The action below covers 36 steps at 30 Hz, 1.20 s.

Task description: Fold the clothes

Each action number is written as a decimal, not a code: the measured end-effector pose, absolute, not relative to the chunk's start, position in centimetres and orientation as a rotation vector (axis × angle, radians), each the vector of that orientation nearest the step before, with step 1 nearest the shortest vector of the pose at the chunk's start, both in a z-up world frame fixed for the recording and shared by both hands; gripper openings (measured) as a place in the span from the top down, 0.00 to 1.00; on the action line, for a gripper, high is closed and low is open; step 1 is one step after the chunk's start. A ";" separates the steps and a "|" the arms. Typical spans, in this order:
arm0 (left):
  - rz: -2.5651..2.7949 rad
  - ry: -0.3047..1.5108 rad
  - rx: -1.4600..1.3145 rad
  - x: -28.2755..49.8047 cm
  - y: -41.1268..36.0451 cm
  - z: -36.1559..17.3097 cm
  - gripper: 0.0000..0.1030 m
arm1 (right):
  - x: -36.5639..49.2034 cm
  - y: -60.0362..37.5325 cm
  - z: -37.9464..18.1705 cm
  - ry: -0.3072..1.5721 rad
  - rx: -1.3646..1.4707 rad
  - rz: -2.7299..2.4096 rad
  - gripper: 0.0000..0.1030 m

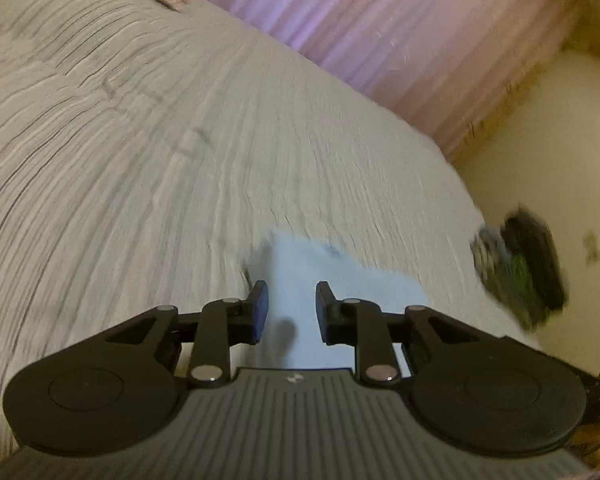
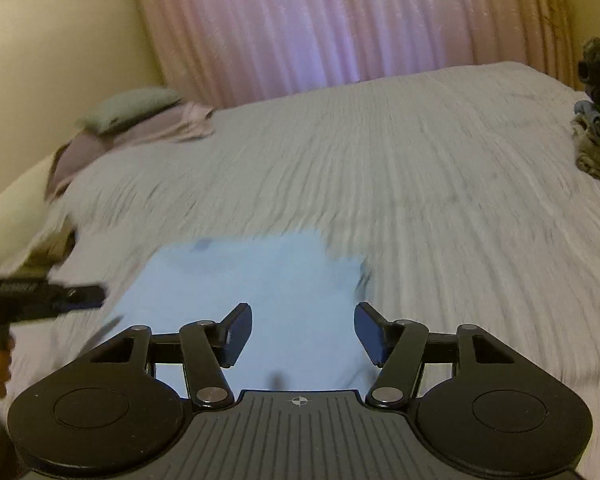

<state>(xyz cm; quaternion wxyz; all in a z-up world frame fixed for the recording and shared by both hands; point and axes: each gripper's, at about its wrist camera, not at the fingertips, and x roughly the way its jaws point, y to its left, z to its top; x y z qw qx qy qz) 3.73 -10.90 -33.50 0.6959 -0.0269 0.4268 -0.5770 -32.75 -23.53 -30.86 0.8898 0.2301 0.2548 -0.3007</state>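
Note:
A light blue folded garment point(image 2: 252, 292) lies flat on the white ribbed bedspread point(image 2: 420, 184). My right gripper point(image 2: 303, 334) hovers over its near edge, open and empty. In the left wrist view the same blue garment point(image 1: 340, 280) lies under my left gripper point(image 1: 292, 312), which is open and empty with a moderate gap. The left gripper also shows in the right wrist view point(image 2: 60, 296) at the garment's left edge. Both views are motion-blurred.
A stack of folded dark and grey clothes point(image 2: 598, 136) sits at the bed's right side, also blurred in the left wrist view point(image 1: 520, 264). A mauve and green heap of clothes point(image 2: 140, 120) lies at the far left. Pink curtains point(image 2: 340, 20) hang behind the bed.

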 end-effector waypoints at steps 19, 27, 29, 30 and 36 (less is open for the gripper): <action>-1.054 0.879 0.298 -10.3 -2.5 -30.7 0.53 | -35.5 -13.7 -29.3 0.686 0.477 -0.776 0.10; -1.075 0.850 0.331 -12.9 -0.1 -29.6 0.45 | -35.1 -11.7 -28.2 0.681 0.463 -0.796 0.08; -1.074 0.830 0.336 -13.4 0.4 -29.2 0.40 | -35.2 -11.3 -27.9 0.681 0.459 -0.799 0.06; -1.073 0.819 0.339 -13.8 0.7 -28.9 0.40 | -34.9 -11.1 -27.8 0.683 0.453 -0.803 0.00; -1.060 0.768 0.389 -15.1 1.7 -28.1 0.38 | -34.9 -10.1 -27.2 0.689 0.416 -0.840 0.00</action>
